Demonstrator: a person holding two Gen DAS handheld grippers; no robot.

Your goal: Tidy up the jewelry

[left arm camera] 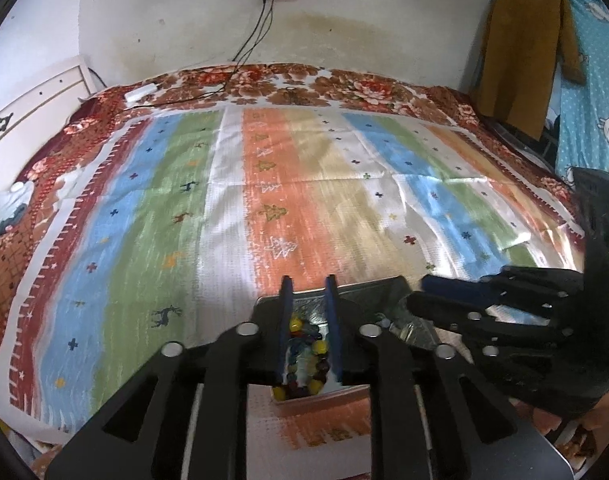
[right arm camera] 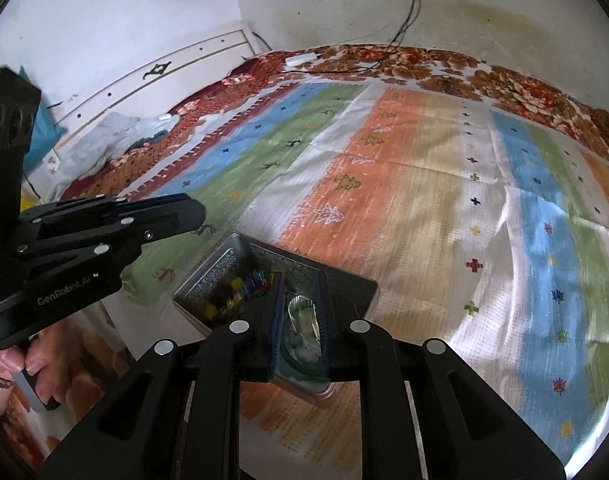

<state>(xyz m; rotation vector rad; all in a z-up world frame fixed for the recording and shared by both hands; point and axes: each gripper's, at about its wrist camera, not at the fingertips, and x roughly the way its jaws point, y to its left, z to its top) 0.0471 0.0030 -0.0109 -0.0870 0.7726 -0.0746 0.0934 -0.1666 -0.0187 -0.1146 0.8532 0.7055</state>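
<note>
A metal tin box (left arm camera: 388, 288) (right arm camera: 208, 276) lies on the striped bed cloth. It holds a multicoloured bead bracelet (left arm camera: 308, 356) (right arm camera: 232, 296) and a clear greenish bangle (right arm camera: 302, 320). My left gripper (left arm camera: 309, 284) hovers over the box, its blue fingers a little apart around the beads below, and I cannot tell whether they grip them. My right gripper (right arm camera: 302, 276) hovers over the bangle with its fingers a little apart. It also shows at the right of the left wrist view (left arm camera: 444, 286). The left gripper shows at the left of the right wrist view (right arm camera: 184, 212).
The bed is covered by a striped cloth (left arm camera: 264, 184) over a floral blanket (left arm camera: 344, 88). A white adapter (left arm camera: 140, 91) and black cables lie at the far edge by the wall. A headboard (right arm camera: 156, 76) and crumpled clothes (right arm camera: 104, 140) are at the left.
</note>
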